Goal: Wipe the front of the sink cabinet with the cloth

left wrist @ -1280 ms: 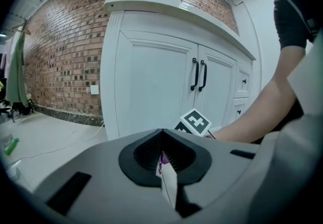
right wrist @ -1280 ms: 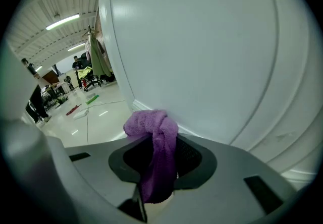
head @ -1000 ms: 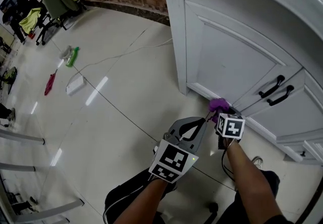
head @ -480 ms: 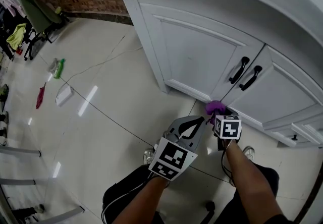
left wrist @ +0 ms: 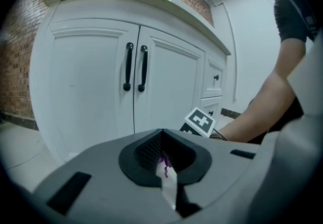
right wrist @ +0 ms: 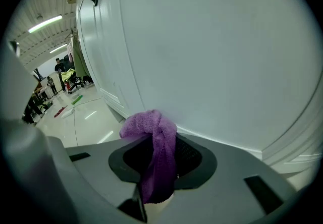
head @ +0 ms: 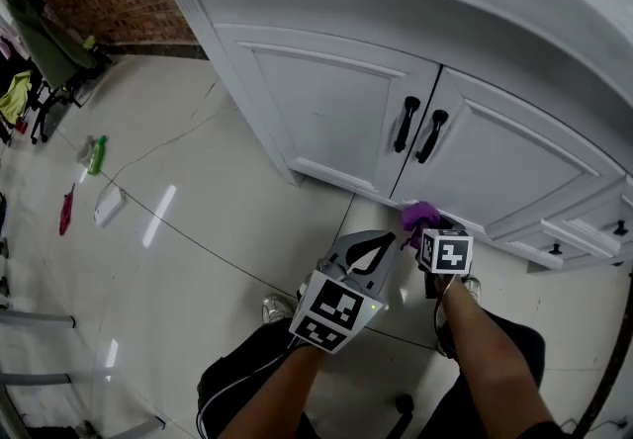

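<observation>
The white sink cabinet (head: 326,111) has two doors with black handles (head: 418,131) in the middle. My right gripper (head: 427,227) is shut on a bunched purple cloth (head: 419,216), which rests against the bottom edge of the right door. In the right gripper view the cloth (right wrist: 151,129) sticks out of the gripper (right wrist: 157,143) and touches the white door panel (right wrist: 212,56). My left gripper (head: 379,245) hangs just left of it, shut, off the cabinet. In the left gripper view, that gripper (left wrist: 161,150) faces the doors (left wrist: 91,76), with only a purple thread at the jaws.
Small drawers with black knobs (head: 556,249) lie to the right of the doors. A green bottle (head: 96,152), a red item (head: 66,210), a white object (head: 107,204) and a thin cable lie on the glossy tile floor to the left. A brick wall (head: 129,2) stands behind.
Both grippers and the cloth have moved right along the cabinet's bottom edge, from near the left corner to below the right door. The cloth stays held.
</observation>
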{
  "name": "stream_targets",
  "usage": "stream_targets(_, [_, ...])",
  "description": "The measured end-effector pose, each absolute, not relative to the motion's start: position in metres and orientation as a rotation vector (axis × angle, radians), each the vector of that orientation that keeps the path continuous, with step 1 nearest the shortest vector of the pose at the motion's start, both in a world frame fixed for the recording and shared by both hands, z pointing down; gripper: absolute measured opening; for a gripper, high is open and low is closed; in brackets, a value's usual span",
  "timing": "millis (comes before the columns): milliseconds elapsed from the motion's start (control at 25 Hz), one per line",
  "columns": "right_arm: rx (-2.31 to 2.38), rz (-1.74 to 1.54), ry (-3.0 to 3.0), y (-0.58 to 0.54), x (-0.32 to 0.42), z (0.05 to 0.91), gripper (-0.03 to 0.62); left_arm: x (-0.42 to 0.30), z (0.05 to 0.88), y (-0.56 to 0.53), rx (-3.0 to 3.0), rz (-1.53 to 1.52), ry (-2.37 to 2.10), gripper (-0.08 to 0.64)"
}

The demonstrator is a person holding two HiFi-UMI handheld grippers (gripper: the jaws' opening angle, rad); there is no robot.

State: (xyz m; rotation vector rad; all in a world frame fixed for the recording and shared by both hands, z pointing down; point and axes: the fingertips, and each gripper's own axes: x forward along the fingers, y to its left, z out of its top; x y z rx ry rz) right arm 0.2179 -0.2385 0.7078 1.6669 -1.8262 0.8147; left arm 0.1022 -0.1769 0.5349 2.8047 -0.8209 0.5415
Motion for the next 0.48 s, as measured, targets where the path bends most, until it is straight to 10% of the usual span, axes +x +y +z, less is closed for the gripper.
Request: stream_targets(480, [1.739,0.827,-1.747,-0.193,0.298,0.707,0.11,0.171,0.539,-0.148,2.852,0.562,-0.672,0.005])
